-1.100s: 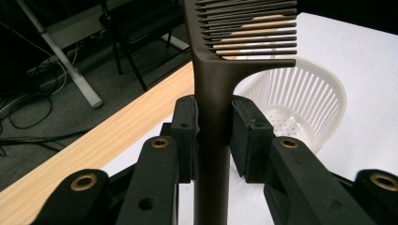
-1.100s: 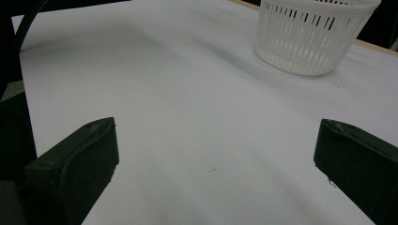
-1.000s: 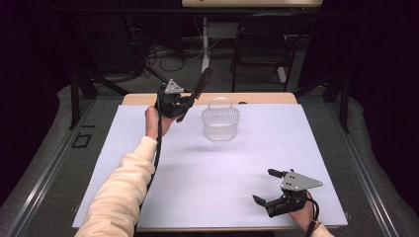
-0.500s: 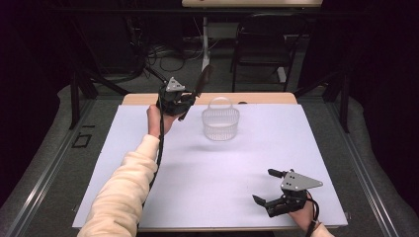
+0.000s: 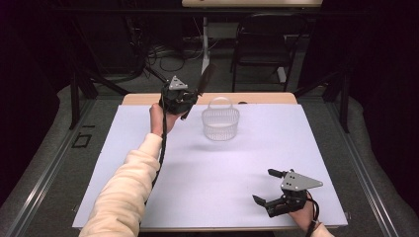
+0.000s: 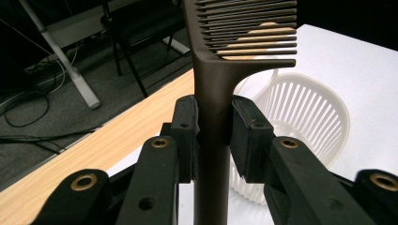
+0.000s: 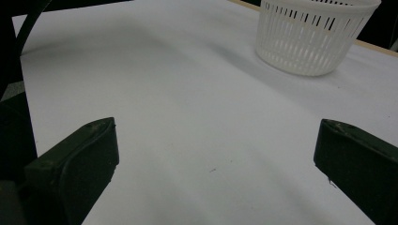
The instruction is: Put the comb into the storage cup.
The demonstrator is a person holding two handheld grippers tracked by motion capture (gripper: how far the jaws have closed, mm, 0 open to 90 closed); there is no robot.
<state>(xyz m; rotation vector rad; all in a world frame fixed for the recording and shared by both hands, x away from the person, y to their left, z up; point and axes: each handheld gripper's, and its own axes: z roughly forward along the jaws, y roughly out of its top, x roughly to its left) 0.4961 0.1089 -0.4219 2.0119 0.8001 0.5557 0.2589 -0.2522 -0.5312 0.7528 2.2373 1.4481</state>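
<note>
A dark brown comb (image 6: 220, 70) stands upright in my left gripper (image 6: 213, 136), whose jaws are shut on its handle. In the high view the left gripper (image 5: 184, 107) is raised at the back left, the comb (image 5: 203, 81) slanting up and right, just left of a white slatted basket (image 5: 220, 123). The basket (image 6: 300, 112) sits right behind the comb, and it also shows far off in the right gripper view (image 7: 314, 37). My right gripper (image 5: 267, 187) rests open near the front right of the white sheet, nothing between its jaws (image 7: 211, 159).
A white sheet (image 5: 207, 168) covers the wooden table (image 5: 143, 98), whose bare strip shows at the back. A dark chair (image 5: 262, 44) and cables stand on the floor beyond. A sleeved forearm (image 5: 128, 187) crosses the sheet's left front.
The left gripper has lifted the comb a little and carried it rightward toward the basket. The right gripper has stayed put.
</note>
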